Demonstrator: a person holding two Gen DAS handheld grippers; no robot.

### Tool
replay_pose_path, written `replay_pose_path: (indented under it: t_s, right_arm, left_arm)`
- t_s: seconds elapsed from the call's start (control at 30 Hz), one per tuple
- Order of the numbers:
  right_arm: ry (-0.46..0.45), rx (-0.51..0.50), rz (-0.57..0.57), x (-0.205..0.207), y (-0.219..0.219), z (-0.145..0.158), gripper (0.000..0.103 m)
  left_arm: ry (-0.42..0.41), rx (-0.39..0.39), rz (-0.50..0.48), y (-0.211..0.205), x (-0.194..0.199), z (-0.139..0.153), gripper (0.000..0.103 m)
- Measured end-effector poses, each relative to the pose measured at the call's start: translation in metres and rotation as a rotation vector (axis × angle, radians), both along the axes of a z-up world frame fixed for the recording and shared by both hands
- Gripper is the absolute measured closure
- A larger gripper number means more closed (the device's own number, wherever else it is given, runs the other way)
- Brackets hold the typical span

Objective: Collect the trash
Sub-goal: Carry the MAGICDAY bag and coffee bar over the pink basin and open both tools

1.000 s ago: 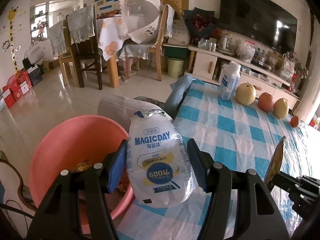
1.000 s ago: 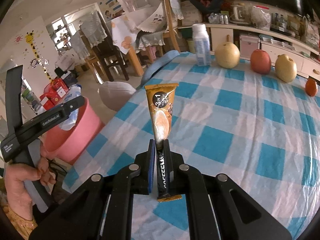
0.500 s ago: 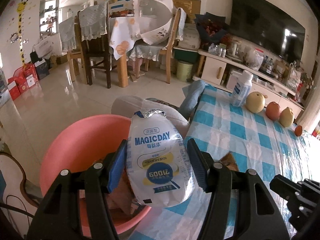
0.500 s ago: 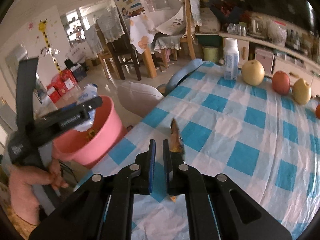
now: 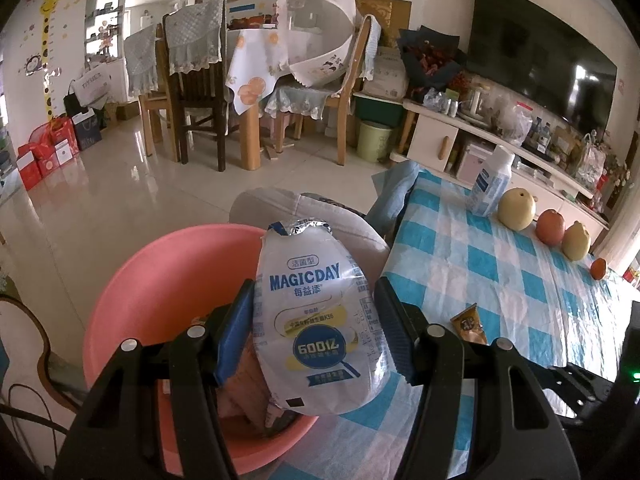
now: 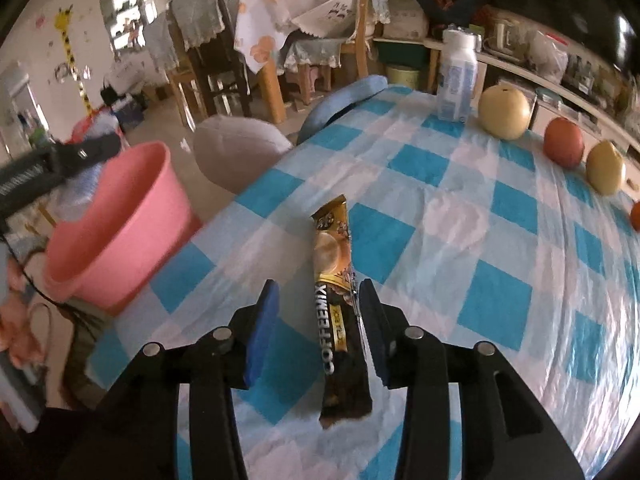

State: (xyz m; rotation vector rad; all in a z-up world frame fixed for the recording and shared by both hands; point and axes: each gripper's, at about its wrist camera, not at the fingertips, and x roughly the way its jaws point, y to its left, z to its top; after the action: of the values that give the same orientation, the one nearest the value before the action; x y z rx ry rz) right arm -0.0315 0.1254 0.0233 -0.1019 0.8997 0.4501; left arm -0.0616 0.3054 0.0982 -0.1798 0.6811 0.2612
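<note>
My left gripper [image 5: 314, 320] is shut on a white MAGICDAY yogurt bottle [image 5: 316, 320] and holds it over the pink basin [image 5: 160, 280], which has some trash inside. My right gripper [image 6: 318, 312] is open. A brown-gold COFFEEMIX sachet [image 6: 336, 292] lies lengthwise between its fingers, close to the right one, over the blue-checked tablecloth [image 6: 460, 220]. The sachet's tip shows in the left wrist view [image 5: 468, 324]. The pink basin [image 6: 116, 220] stands beside the table's left edge.
A white bottle [image 6: 456, 80], two pears [image 6: 504, 112], an apple [image 6: 564, 142] and an orange [image 5: 599, 268] line the table's far edge. A grey stool [image 6: 240, 148] and a blue chair back [image 6: 344, 100] stand by the table. Dining chairs and a TV cabinet lie beyond.
My right gripper has opened and the sachet lies loose between its fingers. My left gripper has carried the bottle further over the basin.
</note>
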Motion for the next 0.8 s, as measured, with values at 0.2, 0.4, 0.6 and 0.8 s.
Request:
replay_pose_path:
  t_s: [0.2,0.4,0.6,0.8]
  right_arm:
    - [-0.001,-0.058,-0.019,0.009,0.005,-0.017,0.074]
    - [-0.022,-0.065,-0.013,0.007,0.004,-0.017,0.086]
    - [-0.05,-0.02,-0.008,-0.001,0.006,-0.001,0.093]
    - [-0.093,0.034,0.032,-0.01,0.024,0.031,0.093]
  left_arm:
    - [0.0,0.004,0.0,0.0,0.0,-0.001,0.042]
    - [0.0,0.002,0.001,0.0,0.0,0.0,0.042]
    - [-0.007,-0.005,0.009,0.002,-0.001,-0.005,0.042]
    - [-0.014,-0.013,0.025,0.01,-0.005,-0.005,0.042]
